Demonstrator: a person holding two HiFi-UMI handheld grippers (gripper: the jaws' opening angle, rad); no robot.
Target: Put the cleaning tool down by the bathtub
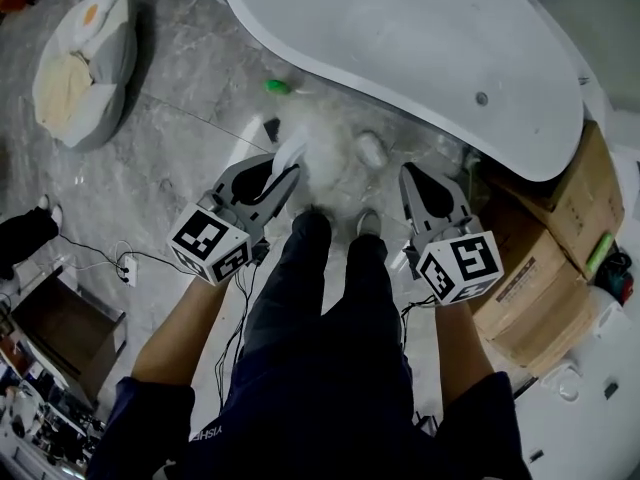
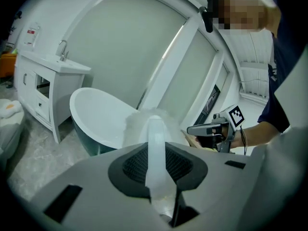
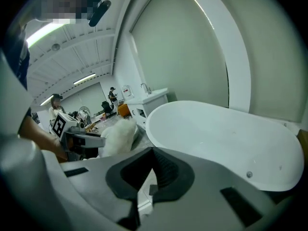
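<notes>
Grey marble floor [image 1: 190,98] | left gripper [image 1: 283,173] clamps translucent handle [image 2: 155,153] of fluffy white duster [image 1: 325,160], head blurred beyond jaws | right gripper [image 1: 428,178] ajar, empty

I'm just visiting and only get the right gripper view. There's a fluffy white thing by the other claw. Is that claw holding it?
Observer: Yes. The left gripper view shows the left gripper shut on the cleaning tool, gripping its pale handle.
Operator: Is it inside the tub?
Observer: No. The head view shows its fluffy head over the grey floor, just outside the bathtub.
Operator: Anything lying there?
Observer: A small green thing, close by the tub's wall.
</notes>
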